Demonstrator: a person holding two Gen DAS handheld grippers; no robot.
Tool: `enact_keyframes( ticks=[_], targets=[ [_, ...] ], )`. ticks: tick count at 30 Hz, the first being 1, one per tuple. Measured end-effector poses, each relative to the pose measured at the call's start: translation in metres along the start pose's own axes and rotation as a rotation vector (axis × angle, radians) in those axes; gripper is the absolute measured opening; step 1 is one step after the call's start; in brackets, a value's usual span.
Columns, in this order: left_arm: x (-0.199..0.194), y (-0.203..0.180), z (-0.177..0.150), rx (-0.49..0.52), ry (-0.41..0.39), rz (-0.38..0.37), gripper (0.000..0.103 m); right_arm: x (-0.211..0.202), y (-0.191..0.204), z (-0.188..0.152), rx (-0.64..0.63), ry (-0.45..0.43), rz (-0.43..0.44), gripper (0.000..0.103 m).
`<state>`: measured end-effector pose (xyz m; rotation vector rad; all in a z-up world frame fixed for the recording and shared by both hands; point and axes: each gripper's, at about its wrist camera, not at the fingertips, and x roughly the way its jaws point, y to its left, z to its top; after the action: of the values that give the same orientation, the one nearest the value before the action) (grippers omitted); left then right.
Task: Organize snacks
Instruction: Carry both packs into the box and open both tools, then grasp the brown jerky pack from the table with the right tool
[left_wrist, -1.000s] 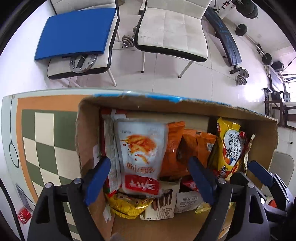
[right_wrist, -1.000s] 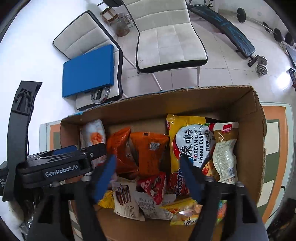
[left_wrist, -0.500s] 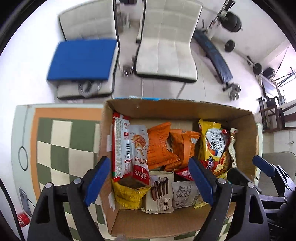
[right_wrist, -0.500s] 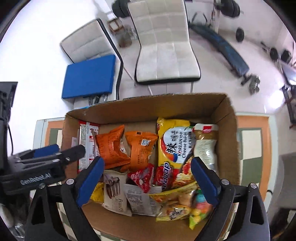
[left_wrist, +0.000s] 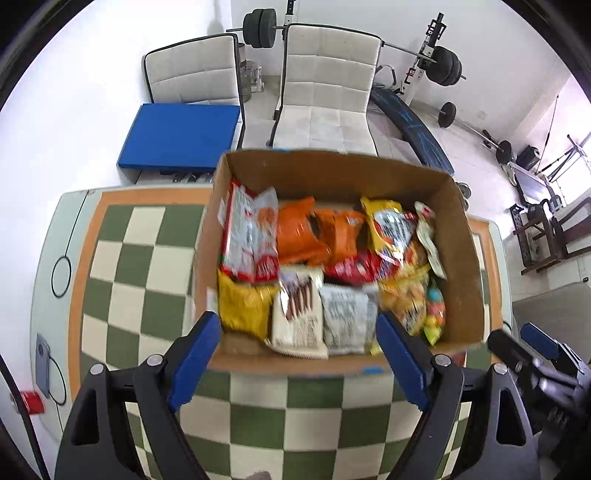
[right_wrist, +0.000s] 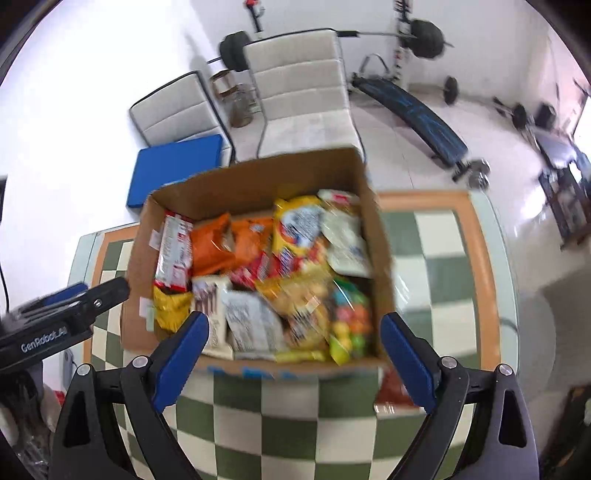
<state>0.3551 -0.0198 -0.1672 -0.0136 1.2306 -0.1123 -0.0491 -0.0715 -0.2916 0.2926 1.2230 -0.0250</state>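
Both grippers — left gripper (left_wrist: 299, 354), right gripper (right_wrist: 291, 354) — gape empty above snack box (left_wrist: 458, 236)

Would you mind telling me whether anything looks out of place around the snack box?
One reddish packet lies outside the cardboard box, on the table by its near right corner. Inside, the snacks sit packed, though blurred.

This was a home room doubling as a gym. Beyond the far edge of the checkered bench (left_wrist: 147, 258) stood two white chairs (left_wrist: 325, 96), a barbell rack (left_wrist: 439, 66), a sit-up board (right_wrist: 413, 118) and dumbbells (left_wrist: 502, 147) on a pale tiled floor (right_wrist: 406, 166).
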Motion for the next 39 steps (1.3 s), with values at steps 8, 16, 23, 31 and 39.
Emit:
enact_keyframes(
  ticks=[8,16,23,31,39],
  targets=[
    [0.028,-0.029,-0.035,-0.008,0.082,0.008,0.086,0.026,-0.102,-0.046,0.213,0.131,-0.059,0.087],
    [0.055,-0.052,-0.047,0.035,0.122,0.031,0.086,0.096,-0.137,-0.076,0.240,0.284,-0.094,0.080],
    [0.066,-0.060,-0.044,0.063,0.130,0.056,0.086,0.130,-0.152,-0.084,0.275,0.338,-0.117,0.078],
    [0.070,-0.058,-0.040,0.055,0.133,0.060,0.086,0.147,-0.151,-0.088,0.242,0.366,-0.147,0.062],
    [0.068,-0.055,-0.043,0.046,0.138,0.047,0.086,0.144,-0.138,-0.096,0.219,0.355,-0.154,0.058]
  ],
)
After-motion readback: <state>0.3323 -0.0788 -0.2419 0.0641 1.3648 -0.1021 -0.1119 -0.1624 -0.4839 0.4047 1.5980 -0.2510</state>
